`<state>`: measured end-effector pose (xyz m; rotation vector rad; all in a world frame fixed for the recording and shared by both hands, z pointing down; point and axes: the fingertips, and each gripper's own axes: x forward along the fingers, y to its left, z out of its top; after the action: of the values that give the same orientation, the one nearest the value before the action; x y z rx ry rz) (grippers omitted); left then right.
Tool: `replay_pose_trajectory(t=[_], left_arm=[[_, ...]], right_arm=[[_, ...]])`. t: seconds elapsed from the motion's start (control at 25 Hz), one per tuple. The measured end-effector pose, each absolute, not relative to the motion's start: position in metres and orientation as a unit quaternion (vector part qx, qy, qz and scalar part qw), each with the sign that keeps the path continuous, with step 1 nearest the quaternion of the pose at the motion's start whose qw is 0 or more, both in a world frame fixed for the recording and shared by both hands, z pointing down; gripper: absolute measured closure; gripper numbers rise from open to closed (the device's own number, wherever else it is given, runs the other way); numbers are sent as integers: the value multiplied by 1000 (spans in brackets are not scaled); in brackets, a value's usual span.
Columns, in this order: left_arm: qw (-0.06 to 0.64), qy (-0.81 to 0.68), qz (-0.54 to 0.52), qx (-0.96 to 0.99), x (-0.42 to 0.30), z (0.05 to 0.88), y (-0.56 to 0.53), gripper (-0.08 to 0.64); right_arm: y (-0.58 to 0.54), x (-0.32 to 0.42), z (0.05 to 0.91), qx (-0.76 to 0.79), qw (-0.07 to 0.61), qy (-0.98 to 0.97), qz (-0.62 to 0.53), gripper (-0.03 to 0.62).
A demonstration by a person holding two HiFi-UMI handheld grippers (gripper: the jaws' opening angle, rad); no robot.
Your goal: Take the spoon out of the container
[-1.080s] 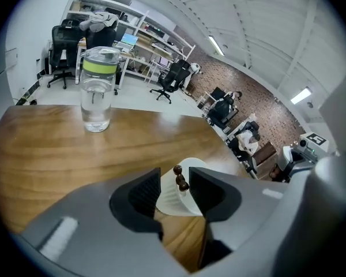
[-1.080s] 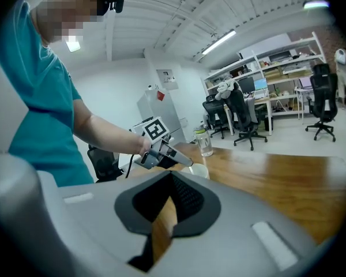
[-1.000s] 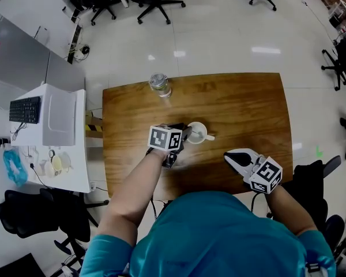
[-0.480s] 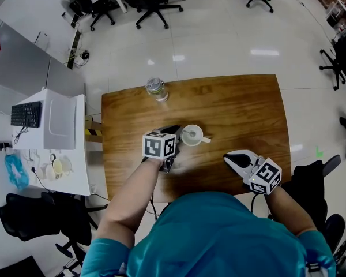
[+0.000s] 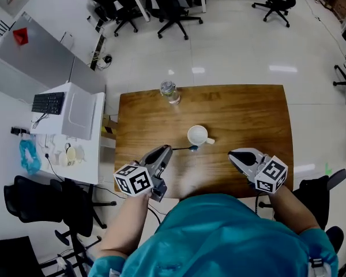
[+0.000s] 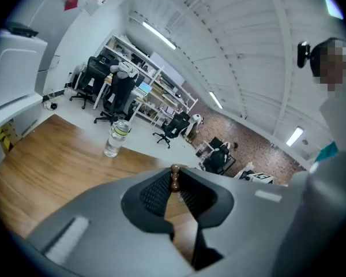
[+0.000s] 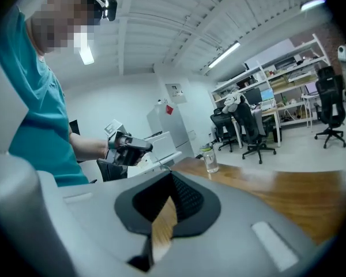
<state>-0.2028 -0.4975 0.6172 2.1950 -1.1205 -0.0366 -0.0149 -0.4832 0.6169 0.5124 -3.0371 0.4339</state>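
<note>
Left: we see the left hand-held gripper (image 5: 166, 150) pinched narrow on the spoon (image 5: 183, 149) by its handle tip, level | Centre: spoon outside the cup (image 5: 197, 135), its bowl just beside it above the table (image 5: 248, 114) | Right: right hand-held gripper (image 5: 233, 156) closed, empty, held aside; we judge it idle.

Spoon (image 5: 182, 149) out — beside white cup (image 5: 197, 135).
</note>
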Motion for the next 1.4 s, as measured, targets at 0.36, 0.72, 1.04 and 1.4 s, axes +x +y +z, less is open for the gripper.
replay_pose_trajectory(t=[0.36, 0.72, 1.04, 1.4], left_arm=[[317, -410, -65, 853, -242, 593, -297, 517], [304, -358, -74, 880, -349, 593, -122, 517], [278, -355, -77, 889, -298, 594, -17, 517], [269, -361, -79, 889, -163, 584, 59, 517]], right_arm=[[-324, -59, 598, 164, 5, -980, 109, 591], [-137, -162, 597, 214, 19, -971, 103, 591], [-26, -103, 589, 237, 2, -968, 79, 591], [70, 30, 593, 236, -2, -970, 60, 591]])
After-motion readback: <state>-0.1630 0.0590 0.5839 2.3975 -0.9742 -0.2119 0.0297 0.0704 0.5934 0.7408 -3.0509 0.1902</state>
